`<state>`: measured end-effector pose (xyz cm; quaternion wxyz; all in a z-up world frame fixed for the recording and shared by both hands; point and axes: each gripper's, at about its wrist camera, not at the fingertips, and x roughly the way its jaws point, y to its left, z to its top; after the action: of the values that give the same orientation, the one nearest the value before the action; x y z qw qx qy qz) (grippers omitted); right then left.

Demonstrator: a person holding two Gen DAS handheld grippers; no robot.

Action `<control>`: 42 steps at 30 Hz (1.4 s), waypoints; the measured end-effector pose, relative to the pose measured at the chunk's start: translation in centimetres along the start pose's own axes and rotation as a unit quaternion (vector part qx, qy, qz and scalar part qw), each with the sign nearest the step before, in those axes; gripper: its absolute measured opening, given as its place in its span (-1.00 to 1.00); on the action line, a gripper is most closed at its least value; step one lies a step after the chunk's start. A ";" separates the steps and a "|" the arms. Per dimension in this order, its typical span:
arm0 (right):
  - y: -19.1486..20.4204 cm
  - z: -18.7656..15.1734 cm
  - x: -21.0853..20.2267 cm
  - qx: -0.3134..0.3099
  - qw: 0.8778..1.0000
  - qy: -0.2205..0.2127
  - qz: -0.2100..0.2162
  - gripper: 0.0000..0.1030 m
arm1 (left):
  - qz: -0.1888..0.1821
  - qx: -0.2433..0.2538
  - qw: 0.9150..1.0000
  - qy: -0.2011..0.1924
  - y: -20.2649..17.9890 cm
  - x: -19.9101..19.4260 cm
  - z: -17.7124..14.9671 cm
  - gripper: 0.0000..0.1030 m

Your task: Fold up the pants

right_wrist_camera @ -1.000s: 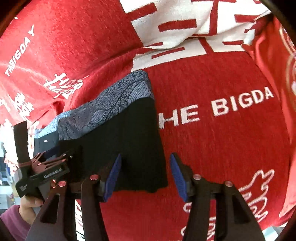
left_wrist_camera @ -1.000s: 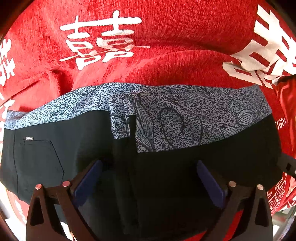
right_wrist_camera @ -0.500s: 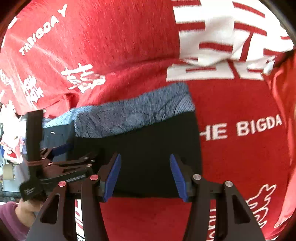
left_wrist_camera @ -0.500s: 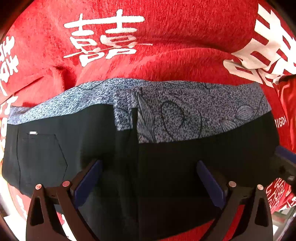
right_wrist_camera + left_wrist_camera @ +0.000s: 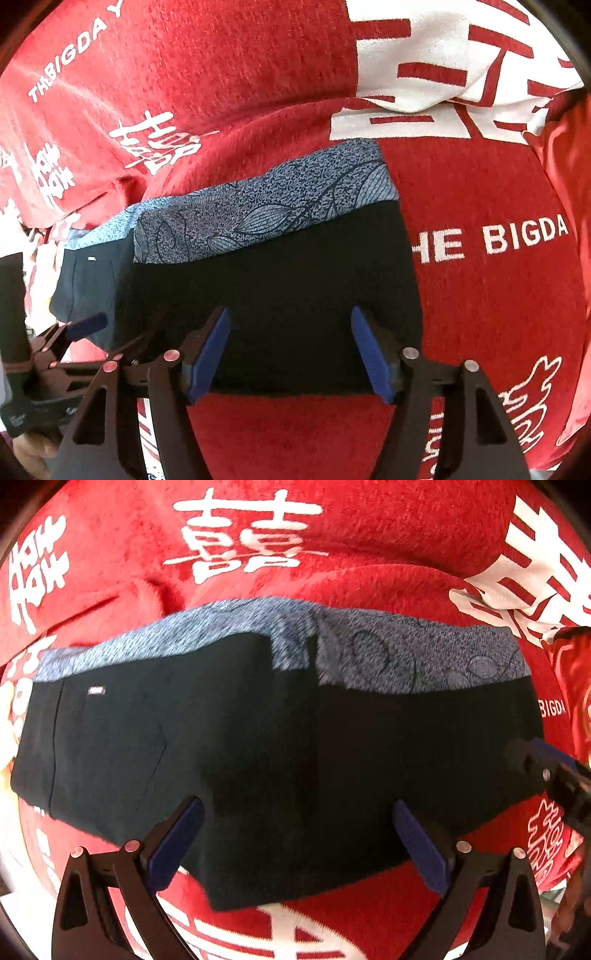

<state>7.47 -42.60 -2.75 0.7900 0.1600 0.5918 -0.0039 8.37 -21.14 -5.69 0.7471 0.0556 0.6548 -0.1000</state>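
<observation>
pants [image 5: 258, 746] lie folded on red blanket [image 5: 369, 535]; both grippers' fingers [image 5: 210, 354] spread, empty.

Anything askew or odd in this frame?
Nothing damaged. The folded pants lie flat on the red blanket; only a slight stagger shows, a printed grey-blue layer peeking beyond the black top layer.

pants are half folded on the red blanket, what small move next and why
Probably lower the right hand-held gripper onto the near right edge of the pants and pinch it. Its jaws have just been opening and hold nothing, the left hand-held gripper is open too, and the pants lie flat on the red blanket.
</observation>
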 end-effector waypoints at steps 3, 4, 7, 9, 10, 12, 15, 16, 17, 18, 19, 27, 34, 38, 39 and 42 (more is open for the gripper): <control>0.4 0.0 0.2 -0.011 1.000 0.004 -0.009 0.42 | -0.005 -0.005 1.000 0.004 0.8 -0.2 -0.9 0.99; 0.5 0.1 0.2 -0.014 1.000 0.006 -0.013 0.42 | -0.007 -0.006 1.000 0.005 0.9 -0.2 -1.1 0.98; 1.0 0.1 0.3 -0.024 0.999 0.012 -0.025 0.42 | 0.001 -0.003 1.000 0.005 1.1 -0.4 -1.8 0.98; 1.2 0.0 0.3 -0.028 0.999 0.015 -0.030 0.42 | 0.003 -0.002 1.000 0.003 1.1 -0.5 -2.0 0.98; 1.3 0.0 0.3 -0.030 0.999 0.016 -0.032 0.42 | 0.002 -0.003 1.000 0.002 1.0 -0.5 -2.1 0.98; 1.4 -0.1 0.2 -0.033 0.999 0.018 -0.034 0.42 | 0.001 -0.004 1.000 0.002 0.9 -0.7 -2.1 0.98; 1.5 -0.3 0.0 -0.031 0.999 0.021 -0.031 0.42 | 0.000 -0.009 1.000 0.008 0.7 -0.9 -2.0 0.98; 1.5 -0.4 -0.1 -0.030 0.999 0.022 -0.029 0.42 | 0.001 -0.010 1.000 0.008 0.7 -1.0 -2.0 0.98; 1.5 -0.4 -0.2 -0.029 0.999 0.022 -0.028 0.42 | 0.003 -0.010 1.000 0.006 0.7 -1.2 -1.9 0.98; 1.5 -0.5 -0.2 -0.029 0.999 0.023 -0.027 0.42 | 0.005 -0.010 1.000 0.004 0.7 -1.3 -1.9 0.98; 1.5 -0.6 -0.3 -0.029 0.999 0.024 -0.026 0.42 | 0.007 -0.010 1.000 0.002 0.6 -1.5 -2.0 0.98; 1.8 -1.4 -0.9 -0.064 0.997 0.035 -0.015 0.50 | 0.000 -0.022 1.000 0.004 -0.1 -1.7 -2.2 0.99; 1.3 -1.5 -1.0 -0.070 0.996 0.046 0.004 0.51 | 0.000 -0.048 0.999 0.011 -0.4 -1.9 -2.4 0.98; 1.0 -1.3 -1.2 -0.069 0.996 0.051 0.007 0.51 | 0.002 -0.061 0.998 0.014 0.0 -2.0 -3.0 0.98; 0.9 -1.3 -1.3 -0.068 0.996 0.052 0.007 0.51 | 0.004 -0.061 0.998 0.015 0.2 -2.0 -3.2 0.98; 0.9 -1.5 -1.5 -0.069 0.996 0.053 0.004 0.52 | -0.002 -0.068 0.997 0.024 1.4 -1.7 -3.8 0.98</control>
<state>5.75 -41.64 -1.49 0.7667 0.1069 0.6312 0.0486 4.82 -18.88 -4.63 0.7332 0.0052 0.6777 -0.0554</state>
